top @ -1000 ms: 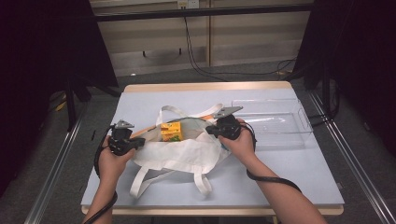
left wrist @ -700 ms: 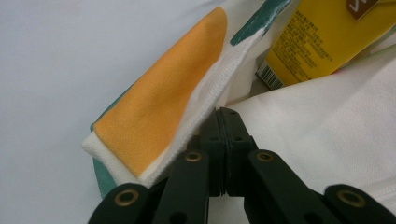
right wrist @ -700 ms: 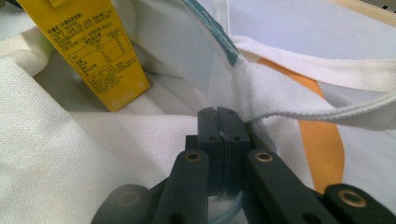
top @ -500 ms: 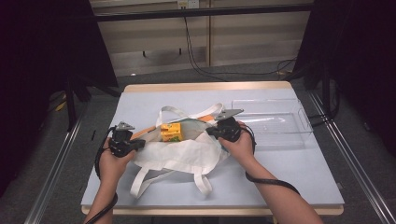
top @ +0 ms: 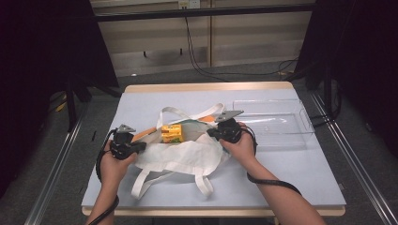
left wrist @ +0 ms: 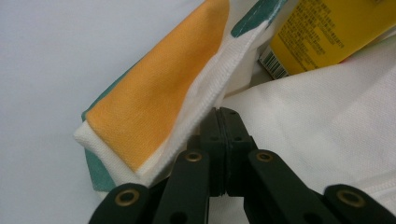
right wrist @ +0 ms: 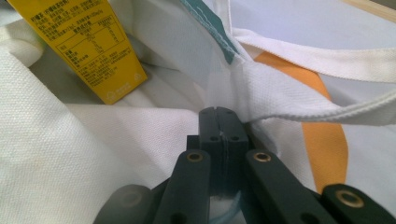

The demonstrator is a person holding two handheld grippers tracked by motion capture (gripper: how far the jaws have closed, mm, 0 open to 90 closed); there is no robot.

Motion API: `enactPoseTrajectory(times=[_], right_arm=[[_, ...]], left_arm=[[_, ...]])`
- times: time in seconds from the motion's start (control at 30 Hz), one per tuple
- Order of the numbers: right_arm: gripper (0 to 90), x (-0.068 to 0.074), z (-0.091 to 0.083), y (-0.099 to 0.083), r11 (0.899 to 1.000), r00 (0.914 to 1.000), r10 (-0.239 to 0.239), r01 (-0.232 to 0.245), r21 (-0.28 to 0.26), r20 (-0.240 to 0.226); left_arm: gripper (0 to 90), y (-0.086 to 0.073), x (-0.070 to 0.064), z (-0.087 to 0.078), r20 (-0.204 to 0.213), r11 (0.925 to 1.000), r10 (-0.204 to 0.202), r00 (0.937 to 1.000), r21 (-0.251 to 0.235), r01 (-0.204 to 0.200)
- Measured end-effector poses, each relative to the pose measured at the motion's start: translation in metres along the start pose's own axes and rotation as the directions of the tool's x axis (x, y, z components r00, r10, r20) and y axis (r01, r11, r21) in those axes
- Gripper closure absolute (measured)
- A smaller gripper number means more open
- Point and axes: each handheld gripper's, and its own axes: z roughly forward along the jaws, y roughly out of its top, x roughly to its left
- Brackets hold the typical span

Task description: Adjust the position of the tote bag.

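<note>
Right hand-held gripper (top: 212, 132) slightly nearer, tote bag (top: 187, 154) on pale-blue table (top: 291, 173).

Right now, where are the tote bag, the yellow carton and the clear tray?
tote bag (top: 185, 157), high view, white front panel.
yellow carton (top: 171, 133), high view, its front face.
clear tray (top: 300, 117), high view, right rim.

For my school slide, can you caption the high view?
Two grippers, left and right, pinch a white tote bag open around a yellow carton.

Black tongs (left wrist: 223, 122), brass-coloured rivets, grey three-cornered top plates, black cables; forearms seemingly bare.
</note>
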Motion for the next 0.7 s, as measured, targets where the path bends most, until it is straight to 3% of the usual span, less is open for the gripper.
enactPoseTrajectory(times=[0.27,0.7], right_arm=[[86.3,0.0,-0.003,0.002,1.0,0.9998,0.003,-0.003,-0.004,-0.02],[76.6,0.005,-0.014,0.018,0.999,0.9985,-0.035,0.035,-0.012,-0.041]], left_arm=[[86.9,0.002,-0.001,-0.004,0.006,1.0,0.0,1.0,0.005,0.0],[68.8,0.01,-0.011,-0.018,0.047,0.9995,-0.024,0.9986,-0.02,0.025]])
